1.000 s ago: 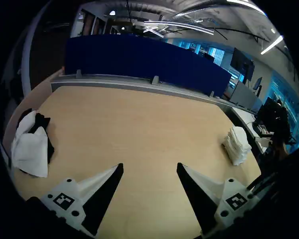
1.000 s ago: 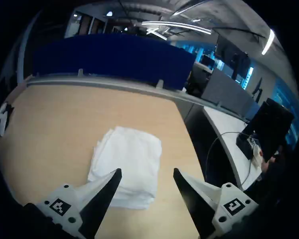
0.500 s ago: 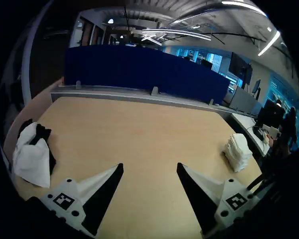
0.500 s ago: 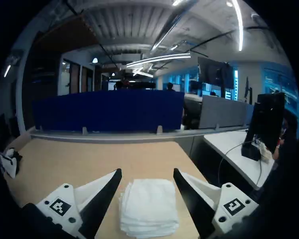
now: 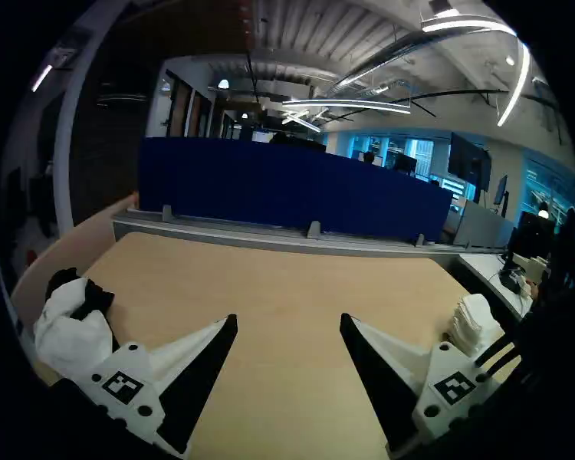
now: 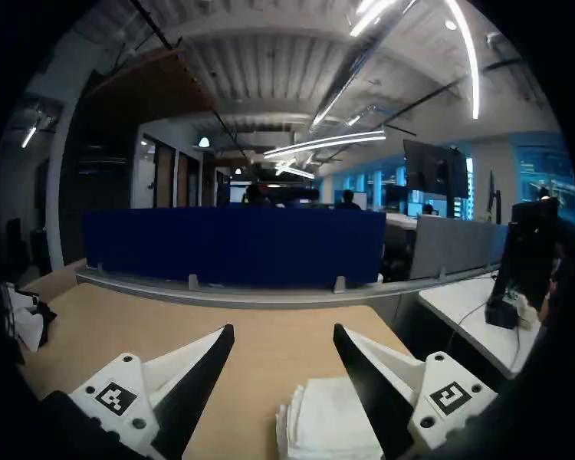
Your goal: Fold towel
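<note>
Fingers (image 6: 186,373) tilted up; towel stack (image 6: 326,420) now lower.

open office: wooden desk (image 5: 287,307), blue partition (image 5: 287,180) (long ceiling strip lights (image 6: 326,142)).

On desk (image 5: 287,284): loose towel heap (image 5: 71,337) at far L edge, folded towel stack (image 5: 471,322) at far R edge, well apart; divider panel (image 5: 287,184) runs along back, monitor (image 6: 527,253) on next desk (image 6: 460,305) to R.

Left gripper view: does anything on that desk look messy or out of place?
Only the crumpled white cloth tangled with dark fabric on the desk at left; the folded stack at right sits neat. Nothing spilled.
</note>
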A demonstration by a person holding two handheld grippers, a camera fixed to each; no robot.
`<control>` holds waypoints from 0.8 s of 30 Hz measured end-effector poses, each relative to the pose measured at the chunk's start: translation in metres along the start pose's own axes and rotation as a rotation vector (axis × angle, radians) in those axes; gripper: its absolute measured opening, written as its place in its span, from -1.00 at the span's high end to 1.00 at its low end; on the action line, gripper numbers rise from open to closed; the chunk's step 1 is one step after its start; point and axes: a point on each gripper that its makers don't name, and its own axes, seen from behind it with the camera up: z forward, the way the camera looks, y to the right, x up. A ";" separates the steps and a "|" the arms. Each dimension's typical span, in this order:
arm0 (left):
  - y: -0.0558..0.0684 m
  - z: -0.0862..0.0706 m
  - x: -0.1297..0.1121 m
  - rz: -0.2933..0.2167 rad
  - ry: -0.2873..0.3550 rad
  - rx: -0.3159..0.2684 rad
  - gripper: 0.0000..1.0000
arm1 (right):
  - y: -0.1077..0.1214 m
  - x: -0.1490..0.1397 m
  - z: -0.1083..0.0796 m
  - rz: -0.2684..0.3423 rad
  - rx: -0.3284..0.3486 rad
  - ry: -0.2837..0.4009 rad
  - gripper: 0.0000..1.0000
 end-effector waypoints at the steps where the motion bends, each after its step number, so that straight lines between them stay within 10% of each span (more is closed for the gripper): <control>1: -0.004 0.001 0.004 0.001 0.011 0.013 -0.99 | -0.005 0.004 0.001 0.002 0.004 0.012 -1.00; 12: -0.041 0.004 0.047 0.007 0.140 0.099 -0.99 | -0.065 0.030 0.013 0.032 0.050 0.074 -1.00; 24: -0.052 0.005 0.064 0.021 0.220 0.111 -0.99 | -0.108 0.025 0.026 0.031 0.085 0.050 -1.00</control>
